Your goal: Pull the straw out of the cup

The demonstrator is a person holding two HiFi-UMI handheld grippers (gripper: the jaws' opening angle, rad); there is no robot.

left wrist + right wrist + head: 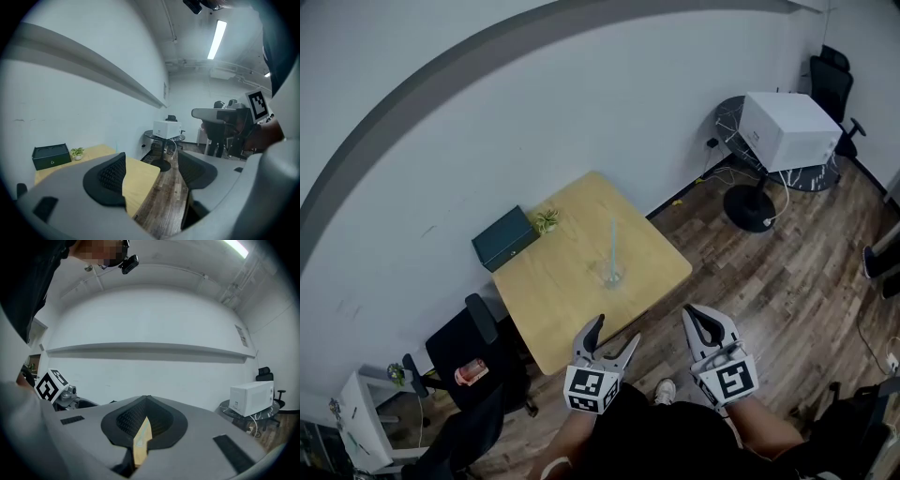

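The straw (612,242) stands upright in the clear cup (612,275) near the middle of the wooden surface (562,291), well apart from both tools at its near edge. The left hand-held gripper (617,330) is released, its jaws spread wide and empty. The right hand-held gripper (698,319) is clenched on nothing. A dark box (505,238) and a small plant (547,220) sit by the wall.

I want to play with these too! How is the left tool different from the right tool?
The left tool has its jaws apart; the right tool has its jaws together. The left tool sits at the table's near edge; the right tool hangs over the floor. Both are empty and neither touches the cup or straw.
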